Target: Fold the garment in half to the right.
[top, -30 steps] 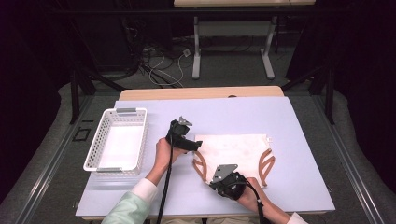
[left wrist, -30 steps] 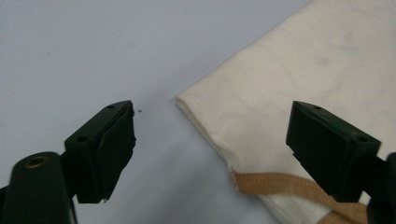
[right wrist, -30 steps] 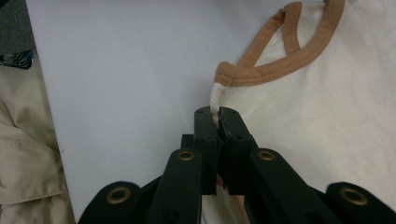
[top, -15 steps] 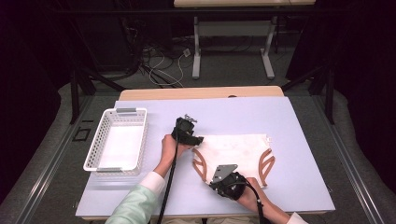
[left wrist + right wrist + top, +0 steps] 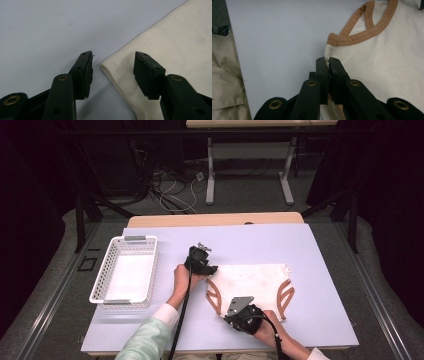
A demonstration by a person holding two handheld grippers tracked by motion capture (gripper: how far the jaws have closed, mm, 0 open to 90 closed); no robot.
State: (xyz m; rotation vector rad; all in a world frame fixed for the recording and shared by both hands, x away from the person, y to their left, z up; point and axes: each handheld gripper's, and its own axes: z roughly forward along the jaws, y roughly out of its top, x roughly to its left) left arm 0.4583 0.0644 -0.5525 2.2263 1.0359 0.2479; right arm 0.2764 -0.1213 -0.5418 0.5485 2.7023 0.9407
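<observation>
Folding looks barely begun: cream cloth garment with tan-brown trim (image 5: 252,282) lies flat at centre frame, right gripper (image 5: 328,62) clamped on its trimmed near edge, left gripper (image 5: 113,68) wide open astride the far-left corner, nothing gripped yet.

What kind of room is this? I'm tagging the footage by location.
Probably a lab or recording studio, not a home: a lavender work table, loose cables on the floor beyond it, and dark curtains around.
</observation>
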